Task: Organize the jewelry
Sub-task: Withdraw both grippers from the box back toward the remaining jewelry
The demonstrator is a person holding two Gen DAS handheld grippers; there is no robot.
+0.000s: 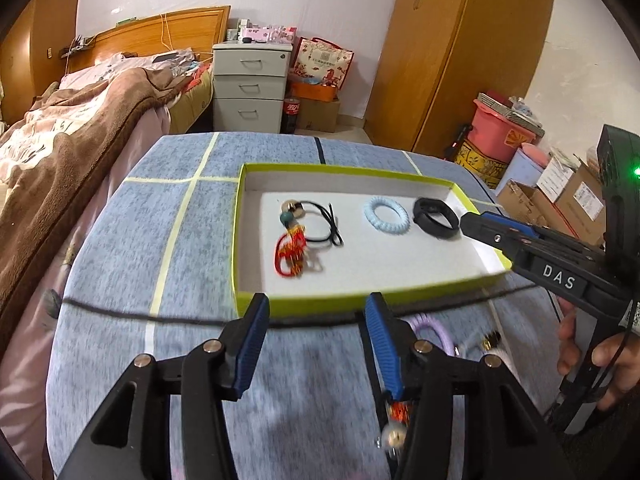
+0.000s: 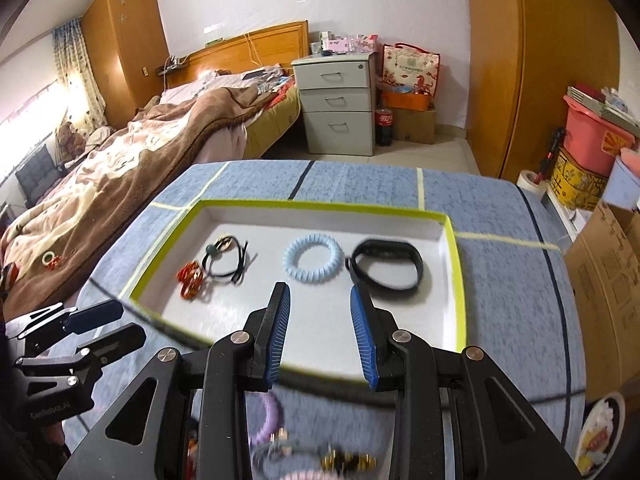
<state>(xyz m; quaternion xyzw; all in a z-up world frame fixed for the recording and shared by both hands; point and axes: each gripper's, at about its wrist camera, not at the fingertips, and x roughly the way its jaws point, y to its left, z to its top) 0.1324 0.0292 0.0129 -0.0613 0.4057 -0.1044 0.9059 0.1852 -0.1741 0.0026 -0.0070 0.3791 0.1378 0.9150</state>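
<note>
A shallow white tray with a lime-green rim (image 1: 256,302) (image 2: 460,280) sits on the blue cloth. In it lie a black band (image 1: 436,218) (image 2: 386,270), a light blue coil ring (image 1: 386,216) (image 2: 314,262), a black cord bracelet with beads (image 1: 316,220) (image 2: 226,260) and a red knotted bracelet (image 1: 290,254) (image 2: 192,280). My left gripper (image 1: 316,306) (image 2: 108,324) is open and empty before the tray's near rim. My right gripper (image 2: 320,294) (image 1: 466,222) is open and empty over the tray's near side, beside the black band. A purple coil ring (image 1: 434,332) (image 2: 268,420) and gold-beaded pieces (image 2: 344,460) lie outside the tray, under the grippers.
A black cable (image 1: 120,312) crosses the cloth in front of the tray. A bed with a brown blanket (image 2: 120,160) is at the left, a grey drawer unit (image 2: 336,104) behind, a wooden wardrobe (image 2: 520,60) and boxes (image 1: 560,196) at the right.
</note>
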